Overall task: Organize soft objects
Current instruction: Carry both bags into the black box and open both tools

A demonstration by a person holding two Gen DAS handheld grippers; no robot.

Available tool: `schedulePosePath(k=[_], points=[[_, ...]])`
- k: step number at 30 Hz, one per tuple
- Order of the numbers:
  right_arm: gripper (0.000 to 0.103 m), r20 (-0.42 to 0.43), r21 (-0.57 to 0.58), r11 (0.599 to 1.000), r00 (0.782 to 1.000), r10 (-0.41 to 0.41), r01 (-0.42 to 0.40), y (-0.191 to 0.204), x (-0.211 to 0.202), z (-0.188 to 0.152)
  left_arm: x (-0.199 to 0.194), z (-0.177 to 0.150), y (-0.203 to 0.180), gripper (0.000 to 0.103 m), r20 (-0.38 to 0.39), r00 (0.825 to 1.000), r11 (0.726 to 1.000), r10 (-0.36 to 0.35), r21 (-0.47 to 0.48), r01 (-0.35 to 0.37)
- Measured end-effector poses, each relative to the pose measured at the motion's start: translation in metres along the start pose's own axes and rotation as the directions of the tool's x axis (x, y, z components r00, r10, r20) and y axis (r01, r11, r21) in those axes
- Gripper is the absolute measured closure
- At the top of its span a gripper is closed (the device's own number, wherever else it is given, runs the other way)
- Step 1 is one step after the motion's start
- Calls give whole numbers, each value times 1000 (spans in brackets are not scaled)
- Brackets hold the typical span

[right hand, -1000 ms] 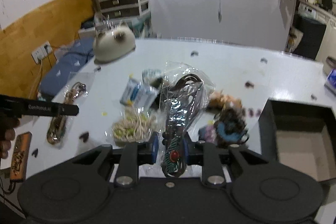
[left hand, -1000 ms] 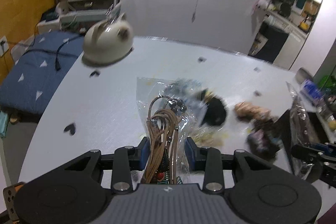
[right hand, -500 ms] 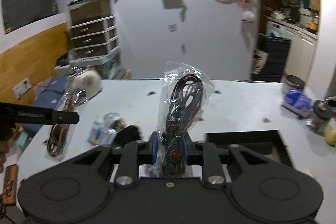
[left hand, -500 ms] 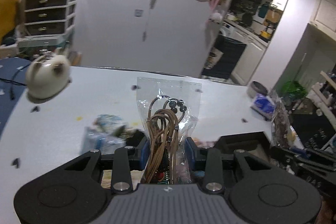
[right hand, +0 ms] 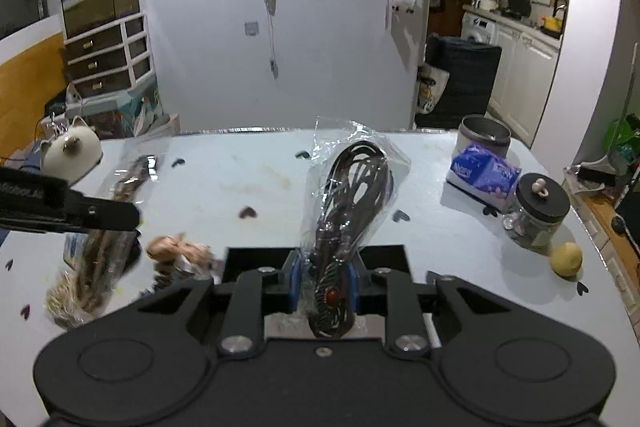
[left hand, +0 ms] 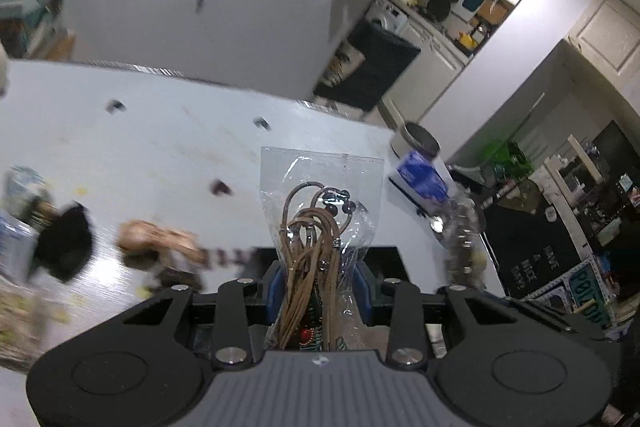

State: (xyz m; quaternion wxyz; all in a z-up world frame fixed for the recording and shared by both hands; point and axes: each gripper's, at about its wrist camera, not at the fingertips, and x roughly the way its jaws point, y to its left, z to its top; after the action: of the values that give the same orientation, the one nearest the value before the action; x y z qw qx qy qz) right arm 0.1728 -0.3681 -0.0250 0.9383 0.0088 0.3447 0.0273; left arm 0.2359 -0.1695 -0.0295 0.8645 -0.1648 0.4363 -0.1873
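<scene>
Two hand-held grippers, left [left hand: 320, 277] and right [right hand: 323, 277], each clamped on one bagged cord bundle [left hand: 316, 227] [right hand: 348, 195].

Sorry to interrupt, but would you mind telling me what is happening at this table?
A person is sorting small packaged items. The left gripper is shut on a clear bag of tan cords; the right gripper is shut on a clear bag of dark cords. Both are held above the white table, near a black box.

Clear glossy plastic bags [left hand: 320, 187] [right hand: 352, 163] wrap tan and dark cords; the white table [right hand: 240, 183] looks smooth; the jar [right hand: 536, 215] is glass.
</scene>
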Motion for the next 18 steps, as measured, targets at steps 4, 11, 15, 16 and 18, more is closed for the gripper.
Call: schedulePosePath(k=[4, 11, 15, 16, 18], points=[[79, -67, -33, 998, 997, 46, -49, -25, 23, -6, 40, -6, -20, 65, -77, 997, 999, -2, -50, -2], [79, -243, -76, 987, 962, 122, -144, -48, 66, -31, 110, -26, -29, 65, -249, 967, 981, 55, -164, -98], [78, -328, -140, 971, 934, 140, -194, -47, 82, -45, 133, -35, -27, 65, -311, 946, 967, 89, -200, -157], [78, -341, -147, 968, 929, 143, -203, -48, 86, -46, 138, -37, -26, 65, -315, 944, 964, 101, -206, -171], [78, -359, -156, 963, 921, 154, -222, -49, 93, -45, 146, -36, -25, 65, -319, 941, 957, 117, -218, -193]])
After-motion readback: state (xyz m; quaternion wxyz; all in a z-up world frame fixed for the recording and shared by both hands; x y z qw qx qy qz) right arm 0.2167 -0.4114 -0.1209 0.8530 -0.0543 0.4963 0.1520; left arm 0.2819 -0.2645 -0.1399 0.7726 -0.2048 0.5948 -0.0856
